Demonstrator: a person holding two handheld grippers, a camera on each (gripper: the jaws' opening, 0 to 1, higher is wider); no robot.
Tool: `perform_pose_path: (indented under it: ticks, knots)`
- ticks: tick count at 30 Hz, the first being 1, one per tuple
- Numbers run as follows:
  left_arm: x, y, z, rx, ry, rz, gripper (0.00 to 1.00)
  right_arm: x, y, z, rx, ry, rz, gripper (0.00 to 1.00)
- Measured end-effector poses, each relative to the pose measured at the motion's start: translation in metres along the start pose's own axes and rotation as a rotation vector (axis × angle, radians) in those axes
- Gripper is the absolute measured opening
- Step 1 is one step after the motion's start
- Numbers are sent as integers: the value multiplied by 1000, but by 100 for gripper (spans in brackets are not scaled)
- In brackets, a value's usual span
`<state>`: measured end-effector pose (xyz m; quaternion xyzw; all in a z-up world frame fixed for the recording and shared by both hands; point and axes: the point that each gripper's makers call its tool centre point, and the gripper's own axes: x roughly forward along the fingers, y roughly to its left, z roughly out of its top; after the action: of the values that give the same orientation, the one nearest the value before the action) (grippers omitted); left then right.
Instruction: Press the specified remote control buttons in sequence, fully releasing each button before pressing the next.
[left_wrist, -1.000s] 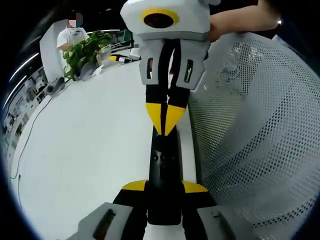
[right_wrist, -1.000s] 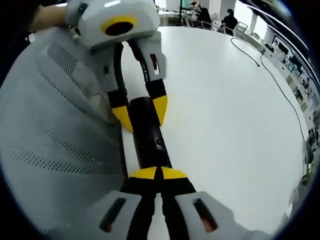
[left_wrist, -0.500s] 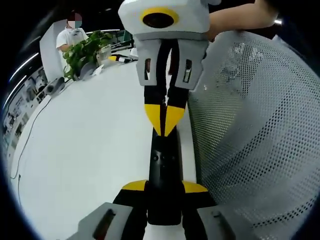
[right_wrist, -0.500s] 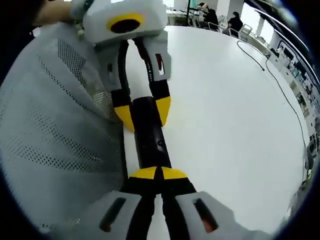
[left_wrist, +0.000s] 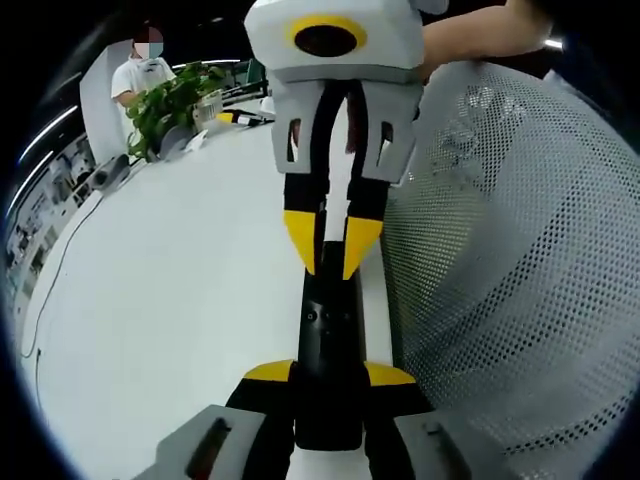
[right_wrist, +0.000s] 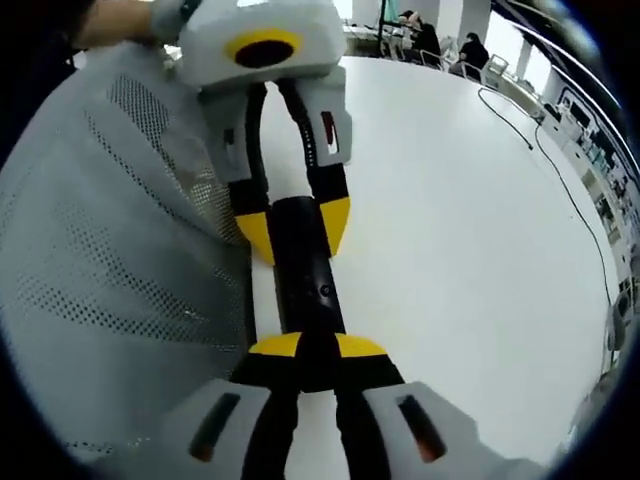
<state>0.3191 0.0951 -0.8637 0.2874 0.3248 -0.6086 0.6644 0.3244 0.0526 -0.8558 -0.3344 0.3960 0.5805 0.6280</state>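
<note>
While the remote (left_wrist: 328, 330) lies lengthwise between both hand-held grippers,
left hand-held gripper (left_wrist: 330, 375) clamps its near end; right hand-held gripper (left_wrist: 333, 250), jaws slightly parted, hovers at the far end.

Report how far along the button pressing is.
Done: the pictures don't show which buttons have already been pressed. In hand: the left gripper clamps the near end of the black remote. The right gripper sits at its far end with its jaws slightly parted, apparently released. Left: any remaining presses in the sequence.
</note>
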Motion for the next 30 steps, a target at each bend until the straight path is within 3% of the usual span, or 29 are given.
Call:
perform_pose_path:
  ticks: [5,8,10,13,17,19,30]
  knots:
    - [0,0,1,-2,8,-2,24,2,1,1,-54,90,22,9]
    - [1,0,1,2,17,-1,24,3,0,1,-37,99,16,9]
    - [1,0,0,5,20,-3,24,2,0,0,-12,77,5,9]
    - [0,0,0,2,20,-6,24,2,2,0,-47,68,-12,9]
    - [0,0,0,1,18,-5,24,0,0,3,43,-56,-20,9]
    - [0,0,0,3,18,-4,24,-1,0,1,32,-66,-23,9]
    - [0,-1,0,10,9,-12,24,6,2,10,-87,53,35,8]
